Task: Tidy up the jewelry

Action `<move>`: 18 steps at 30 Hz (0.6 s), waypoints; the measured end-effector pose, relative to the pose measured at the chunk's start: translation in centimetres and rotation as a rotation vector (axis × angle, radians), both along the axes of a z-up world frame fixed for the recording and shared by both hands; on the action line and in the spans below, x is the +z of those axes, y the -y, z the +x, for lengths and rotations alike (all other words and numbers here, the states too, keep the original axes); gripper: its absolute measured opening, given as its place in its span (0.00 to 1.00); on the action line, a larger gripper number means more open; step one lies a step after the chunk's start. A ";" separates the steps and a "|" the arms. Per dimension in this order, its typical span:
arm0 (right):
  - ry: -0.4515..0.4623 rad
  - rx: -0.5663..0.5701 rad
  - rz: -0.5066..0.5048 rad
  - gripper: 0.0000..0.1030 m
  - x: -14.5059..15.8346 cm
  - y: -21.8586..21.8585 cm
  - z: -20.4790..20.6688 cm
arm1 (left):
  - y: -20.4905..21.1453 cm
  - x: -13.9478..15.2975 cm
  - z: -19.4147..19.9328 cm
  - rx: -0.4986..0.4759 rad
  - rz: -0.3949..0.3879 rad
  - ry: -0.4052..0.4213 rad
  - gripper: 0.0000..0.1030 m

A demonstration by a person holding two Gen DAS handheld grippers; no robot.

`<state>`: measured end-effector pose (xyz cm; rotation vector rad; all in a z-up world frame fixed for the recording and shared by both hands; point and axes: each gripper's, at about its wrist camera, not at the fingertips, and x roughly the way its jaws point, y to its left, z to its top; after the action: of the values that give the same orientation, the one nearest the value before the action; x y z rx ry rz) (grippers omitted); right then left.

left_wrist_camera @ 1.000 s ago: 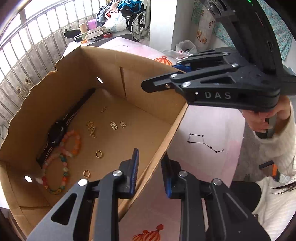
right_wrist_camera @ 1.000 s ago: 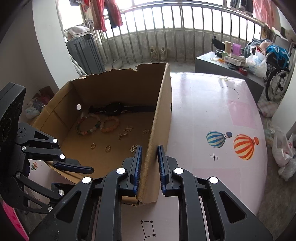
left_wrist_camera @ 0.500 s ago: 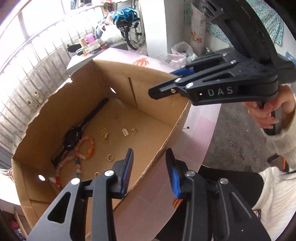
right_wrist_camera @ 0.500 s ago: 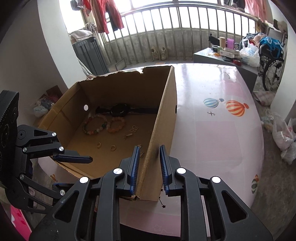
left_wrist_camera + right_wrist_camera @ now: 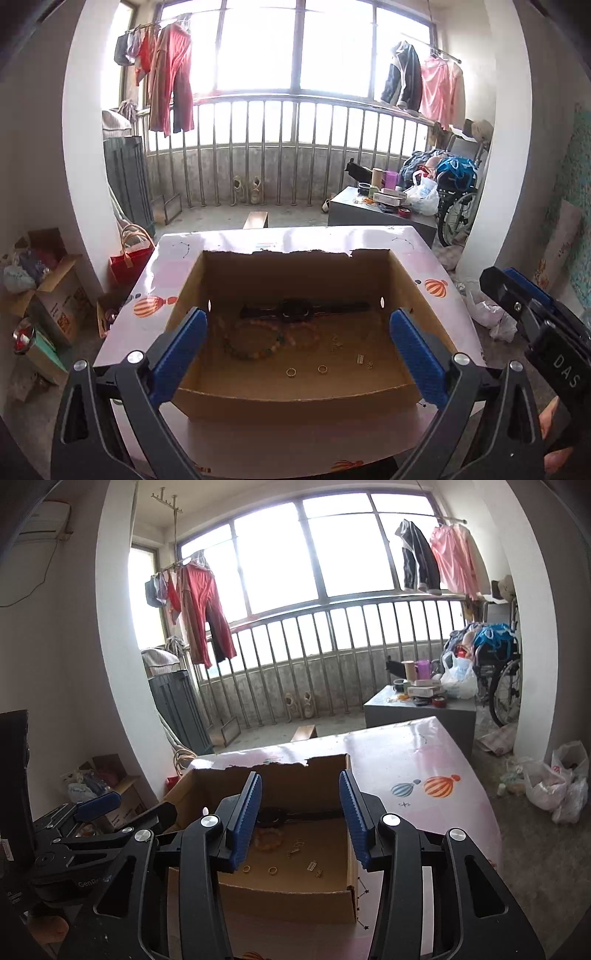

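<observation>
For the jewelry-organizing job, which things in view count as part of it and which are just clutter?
Part of the job:
cardboard box
black watch
bead bracelets
two gold rings
small gold charms

Just lying about:
hanging clothes
shoes by the railing
grey cabinet with bottles and boxes on top
wheelchair
red bag

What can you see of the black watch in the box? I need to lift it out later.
The black watch lies flat on the floor of the cardboard box, along the far wall, straps stretched straight to either side of its round dark case. The beaded bracelets lie just in front of it; whether they touch is unclear. No gripper touches it.
</observation>
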<state>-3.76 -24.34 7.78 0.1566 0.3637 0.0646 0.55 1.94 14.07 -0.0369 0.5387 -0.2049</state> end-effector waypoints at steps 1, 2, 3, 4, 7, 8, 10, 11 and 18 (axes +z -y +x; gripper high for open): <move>-0.006 0.010 -0.020 0.42 -0.2 -0.3 -0.3 | -0.6 -0.6 -0.4 0.034 -0.021 -0.011 0.95; -0.007 0.007 -0.035 0.43 -0.5 -0.4 -0.7 | -1.0 -1.2 -0.7 0.068 -0.026 -0.027 0.95; -0.014 0.013 -0.038 0.45 -0.8 -0.5 -0.9 | -1.2 -1.6 -1.0 0.091 -0.020 -0.044 0.95; -0.024 0.027 -0.031 0.45 -1.0 -0.5 -0.8 | -1.1 -2.0 -1.1 0.094 0.000 -0.062 0.95; -0.044 0.044 -0.015 0.51 -1.2 -1.0 -1.3 | -0.2 -2.5 -2.4 0.081 0.075 -0.049 0.95; -0.049 0.056 -0.019 0.51 -1.2 -1.1 -1.2 | -0.2 -2.6 -3.2 0.086 0.090 -0.043 0.95; -0.066 0.049 -0.048 0.53 -1.1 -1.6 -1.3 | -0.1 -2.6 -3.5 0.079 0.103 -0.044 0.95; -0.077 0.034 -0.062 0.54 -1.1 -1.7 -1.2 | -0.1 -2.5 -3.6 0.073 0.093 -0.045 0.95; -0.098 0.008 -0.062 0.62 -1.5 -1.7 -1.5 | -0.1 -2.4 -4.3 0.098 0.126 -0.055 0.95</move>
<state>-5.27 -22.63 6.31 0.0975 0.4640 0.0533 -3.72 2.08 11.69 0.0534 0.6019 -0.0741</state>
